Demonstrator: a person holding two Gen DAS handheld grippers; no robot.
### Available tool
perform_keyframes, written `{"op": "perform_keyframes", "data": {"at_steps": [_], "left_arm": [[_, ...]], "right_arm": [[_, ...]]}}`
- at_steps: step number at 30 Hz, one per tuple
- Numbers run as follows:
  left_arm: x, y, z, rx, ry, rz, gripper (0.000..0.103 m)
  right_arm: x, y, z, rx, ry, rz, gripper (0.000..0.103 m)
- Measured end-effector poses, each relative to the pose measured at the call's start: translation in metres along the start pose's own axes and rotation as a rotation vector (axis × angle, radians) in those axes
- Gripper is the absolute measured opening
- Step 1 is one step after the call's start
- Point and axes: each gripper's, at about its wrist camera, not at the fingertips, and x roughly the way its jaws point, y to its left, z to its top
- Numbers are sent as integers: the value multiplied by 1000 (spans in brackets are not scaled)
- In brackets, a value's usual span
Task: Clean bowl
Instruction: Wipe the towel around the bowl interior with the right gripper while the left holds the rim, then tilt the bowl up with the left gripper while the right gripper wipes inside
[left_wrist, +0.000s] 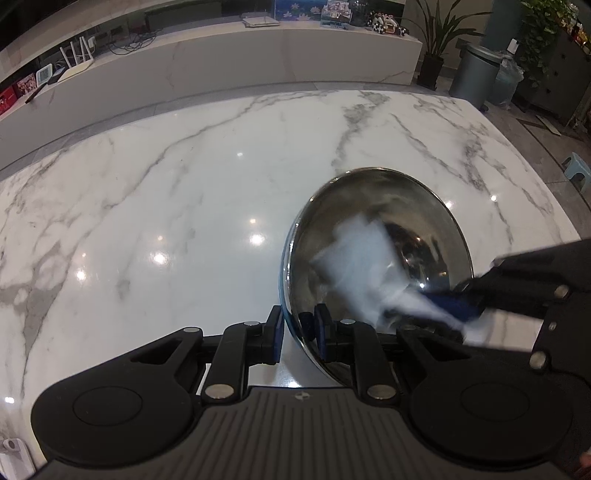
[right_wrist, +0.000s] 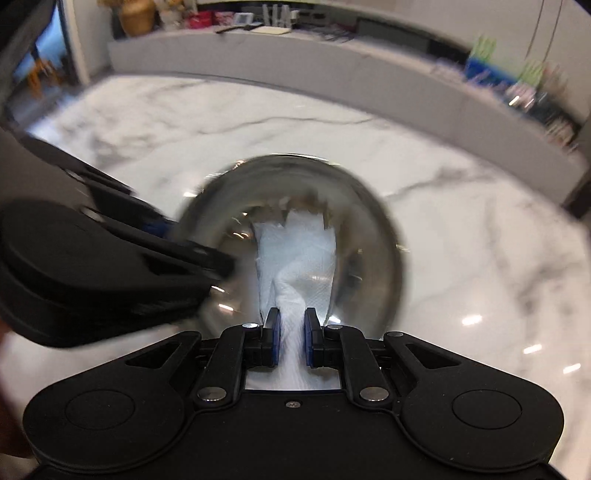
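A shiny steel bowl (left_wrist: 373, 206) is tilted up on the marble table (left_wrist: 166, 192), its opening facing the right side. My left gripper (left_wrist: 300, 334) is shut on the bowl's near rim, one pad outside, one inside. A white paper towel (left_wrist: 360, 258) lies blurred against the bowl's inner wall. My right gripper (left_wrist: 452, 308) enters from the right, shut on that towel. In the right wrist view the towel (right_wrist: 295, 258) runs from my right gripper (right_wrist: 292, 338) into the bowl (right_wrist: 369, 229), and the left gripper (right_wrist: 159, 227) holds the bowl's left rim.
Marble table (right_wrist: 461, 240) stretches wide around the bowl. Beyond it runs a long white counter (left_wrist: 229, 62) with boxes and small devices. A grey bin (left_wrist: 472, 74) and a potted plant (left_wrist: 436, 40) stand on the floor at the far right.
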Motion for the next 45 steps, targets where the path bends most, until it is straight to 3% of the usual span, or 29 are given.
{"op": "perform_keyframes", "data": {"at_steps": [13, 21, 23, 27, 32, 35, 40, 45], "left_arm": [[5, 13, -3, -126, 97, -86, 20], [2, 9, -2, -88, 65, -60, 17], [1, 8, -1, -77, 56, -52, 15], [-1, 5, 0, -52, 38, -38, 13], [-1, 3, 0, -24, 30, -19, 13], [-3, 2, 0, -6, 19, 2, 11], [-2, 2, -1, -8, 19, -3, 11], [1, 4, -3, -35, 34, -20, 14]], "right_arm": [[3, -4, 2, 17, -3, 12, 10], [5, -6, 2, 44, 3, 30, 10], [4, -5, 2, 51, 2, 59, 10], [4, -3, 2, 82, 13, 198, 10], [8, 3, 1, 30, 37, 144, 10], [7, 10, -1, -44, 27, 19, 10], [6, 16, -3, -105, 14, -72, 10], [6, 9, -4, -75, 11, -54, 10]]}}
